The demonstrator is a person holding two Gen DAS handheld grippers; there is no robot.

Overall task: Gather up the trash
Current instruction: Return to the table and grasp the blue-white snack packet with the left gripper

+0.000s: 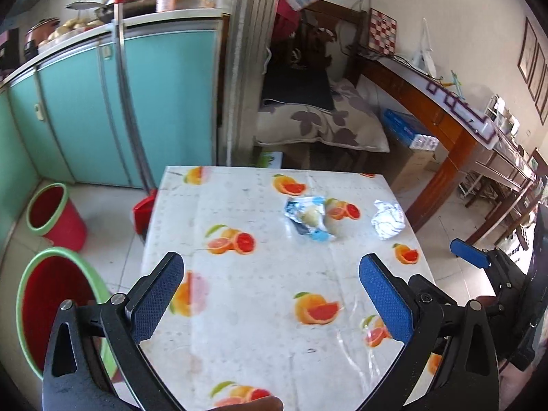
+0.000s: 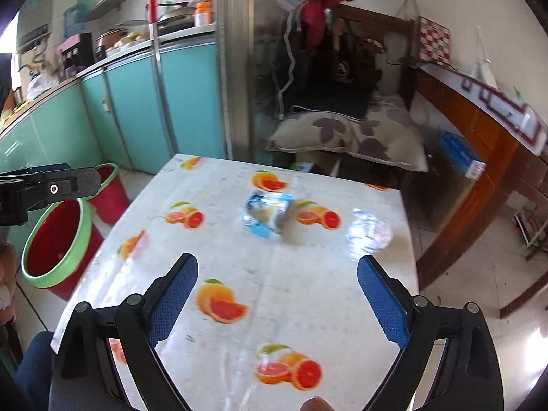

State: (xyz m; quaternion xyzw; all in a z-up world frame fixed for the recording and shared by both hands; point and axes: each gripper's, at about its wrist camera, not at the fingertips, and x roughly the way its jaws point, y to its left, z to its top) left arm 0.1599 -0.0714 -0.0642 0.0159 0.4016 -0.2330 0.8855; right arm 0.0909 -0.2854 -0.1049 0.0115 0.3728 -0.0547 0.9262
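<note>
A crumpled blue and white wrapper (image 1: pixel 308 217) lies on the table (image 1: pixel 260 308) toward its far side. A crumpled silver foil piece (image 1: pixel 388 219) lies to its right near the table's right edge. Both show in the right wrist view, the wrapper (image 2: pixel 267 214) and the foil (image 2: pixel 368 234), blurred. My left gripper (image 1: pixel 270 274) is open and empty above the table's near part. My right gripper (image 2: pixel 277 274) is open and empty, short of the trash. One right finger (image 1: pixel 469 253) shows at the right of the left wrist view. Part of the left gripper (image 2: pixel 51 188) shows at the left.
Two red bins with green rims stand on the floor left of the table, one near (image 1: pixel 51 308) and one farther (image 1: pixel 54 212). Teal cabinets (image 1: pixel 102 109) line the left wall. A cushion (image 1: pixel 322 123) and a wooden bench (image 1: pixel 428 109) lie beyond the table.
</note>
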